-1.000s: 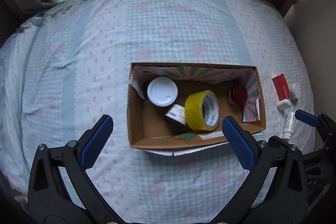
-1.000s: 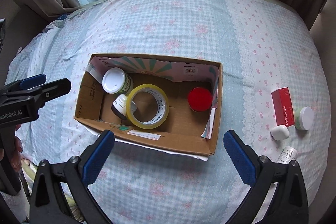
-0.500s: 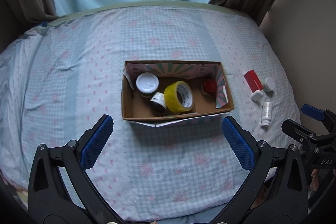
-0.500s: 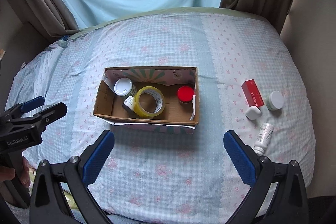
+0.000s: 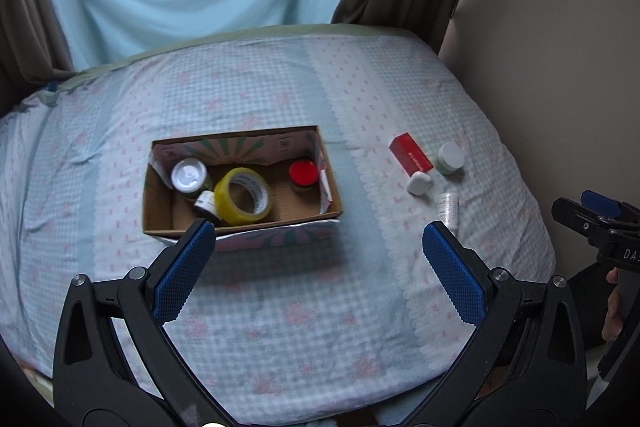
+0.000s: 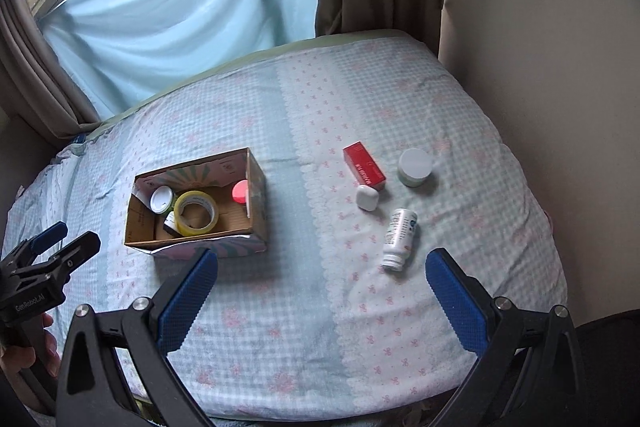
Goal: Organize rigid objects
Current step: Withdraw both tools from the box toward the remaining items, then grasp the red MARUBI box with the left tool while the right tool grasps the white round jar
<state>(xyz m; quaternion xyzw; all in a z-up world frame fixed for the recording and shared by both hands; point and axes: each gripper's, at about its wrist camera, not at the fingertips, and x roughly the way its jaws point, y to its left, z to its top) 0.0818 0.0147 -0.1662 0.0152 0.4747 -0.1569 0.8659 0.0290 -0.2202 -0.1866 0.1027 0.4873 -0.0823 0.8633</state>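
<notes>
Plain brown cardboard box (image 6: 256,203), printed paper lining. Glossy yellow tape (image 6: 196,213). Smooth white plastic bottle (image 6: 400,233), lower right. Soft checked cloth sheet (image 6: 312,307). Knurled blue pads (image 6: 188,303).

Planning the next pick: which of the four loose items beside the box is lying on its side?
The white bottle, toppled lengthwise nearest the right gripper.

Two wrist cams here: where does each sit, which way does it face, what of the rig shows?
Left wrist: on the left gripper, above the bed's near edge, facing the cardboard box; own open fingers, plus the right gripper at right.
Right wrist: on the right gripper, further right, facing the white bottle; own open fingers, plus the left gripper and hand at left.
Shared: box, red box, bottle, bed.
</notes>
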